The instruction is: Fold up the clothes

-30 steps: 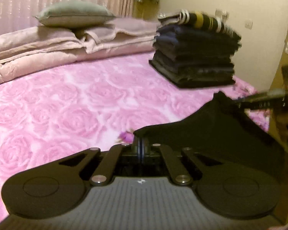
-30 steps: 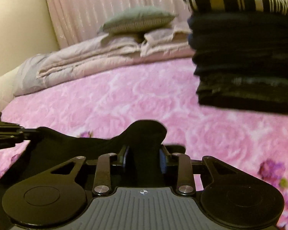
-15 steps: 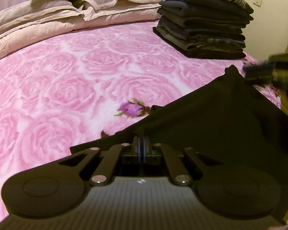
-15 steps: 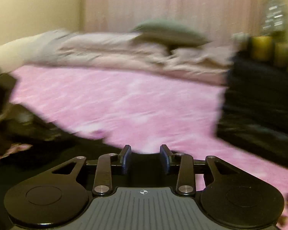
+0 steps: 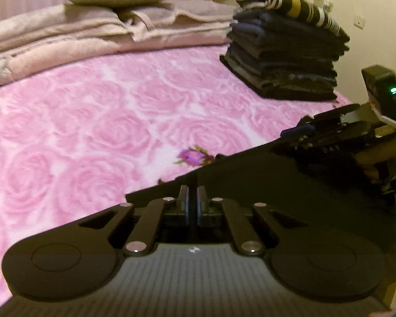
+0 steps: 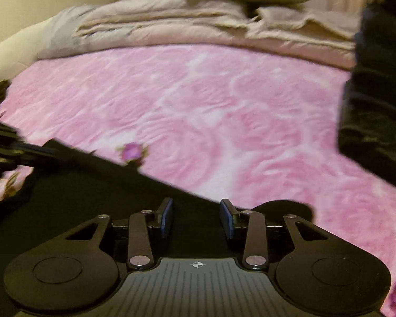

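Black garment (image 5: 264, 182) now stretched taut between us, low over the bed (image 5: 118, 121); a second ago it sagged, so we can lay it flat. Left gripper (image 5: 192, 202) fingers narrow, pinching its edge. Right gripper (image 6: 197, 218) fingers wide, cloth between them. Stack (image 5: 285, 60) behind.
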`<state>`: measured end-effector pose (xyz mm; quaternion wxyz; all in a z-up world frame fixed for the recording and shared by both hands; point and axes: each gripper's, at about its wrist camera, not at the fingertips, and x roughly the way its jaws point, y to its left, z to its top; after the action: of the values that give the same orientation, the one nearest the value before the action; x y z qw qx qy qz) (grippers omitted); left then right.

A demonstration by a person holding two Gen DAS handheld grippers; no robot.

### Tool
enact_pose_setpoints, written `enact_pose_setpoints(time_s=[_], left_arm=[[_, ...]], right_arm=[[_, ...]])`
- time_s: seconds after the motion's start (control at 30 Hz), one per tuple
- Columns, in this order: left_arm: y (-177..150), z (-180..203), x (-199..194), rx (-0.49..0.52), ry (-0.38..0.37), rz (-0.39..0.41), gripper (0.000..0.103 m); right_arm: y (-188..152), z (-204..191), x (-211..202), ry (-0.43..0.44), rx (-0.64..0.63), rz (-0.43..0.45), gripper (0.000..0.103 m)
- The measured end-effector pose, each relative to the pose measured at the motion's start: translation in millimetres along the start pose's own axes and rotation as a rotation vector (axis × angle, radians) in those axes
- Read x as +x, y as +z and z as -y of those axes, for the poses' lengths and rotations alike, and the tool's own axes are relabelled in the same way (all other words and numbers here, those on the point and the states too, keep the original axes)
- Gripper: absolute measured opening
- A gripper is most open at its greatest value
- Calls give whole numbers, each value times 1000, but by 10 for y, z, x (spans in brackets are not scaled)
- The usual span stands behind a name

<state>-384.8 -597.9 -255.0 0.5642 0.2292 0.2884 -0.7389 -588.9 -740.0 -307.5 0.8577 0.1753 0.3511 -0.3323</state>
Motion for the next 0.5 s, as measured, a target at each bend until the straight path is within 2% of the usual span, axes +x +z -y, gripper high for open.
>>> enact_pose_setpoints(time_s=[0.1, 0.2, 0.27, 0.3, 0.37, 0.43, 0.5], left_arm=[[4, 141, -122, 21, -48, -3, 4], [-69, 347, 40, 92, -92, -69, 5], [-156, 422, 232, 135, -80, -133, 8], [-207, 456, 333, 159, -62, -152, 7], [-230, 498, 355, 185, -51, -143, 6], [-196, 521, 326, 191, -42, -152, 6], [-148, 564, 266, 214, -24, -152, 7]], right_arm=[[-25, 111, -300, -25, 103, 93, 37], [-165, 119, -686, 44, 150, 140, 40], [-330, 79, -806, 109, 117, 87, 67], [-439, 74, -836, 89, 98, 54, 76], [-678, 76, -877, 5, 56, -14, 76], [-957, 248, -1085, 21, 197, 31, 76], [-1236, 398, -1330, 54, 359, 115, 76]])
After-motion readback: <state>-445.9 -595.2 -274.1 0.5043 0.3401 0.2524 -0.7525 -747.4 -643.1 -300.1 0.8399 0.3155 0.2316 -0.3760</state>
